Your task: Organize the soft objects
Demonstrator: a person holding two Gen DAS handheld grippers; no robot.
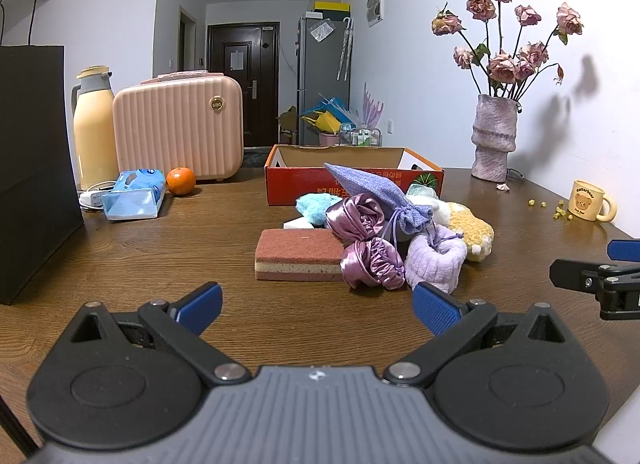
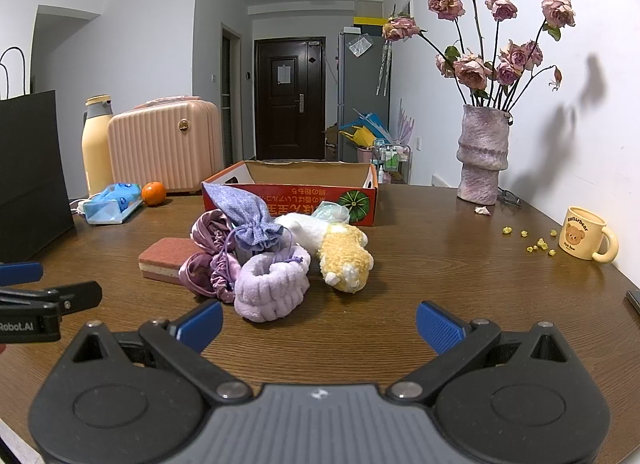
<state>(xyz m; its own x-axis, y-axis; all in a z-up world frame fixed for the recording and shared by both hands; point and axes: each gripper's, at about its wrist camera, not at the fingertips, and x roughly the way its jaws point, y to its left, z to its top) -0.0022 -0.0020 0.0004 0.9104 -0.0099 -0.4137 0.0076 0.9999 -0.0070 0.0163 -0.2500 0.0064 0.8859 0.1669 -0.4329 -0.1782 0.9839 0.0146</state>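
Grippers: left gripper [image 1: 318,310] and right gripper [image 2: 319,322] both hover over the table [image 2: 420,264], fingers spread wide, holding nothing.
Pile: drawstring pouch [image 2: 250,215], satin scrunchies [image 2: 208,264], lilac headband [image 2: 272,284], yellow plush toy [image 2: 346,260] and sponge [image 2: 166,258] lie heaped together mid-table.
Box: red cardboard box [image 2: 296,193] sits open just behind the pile.

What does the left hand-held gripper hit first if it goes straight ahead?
Probably the pink sponge, or the satin scrunchie beside it: both lie ahead of the open left hand-held gripper, with bare table before them. Depth is unclear; the gripper's height above the table cannot be told.
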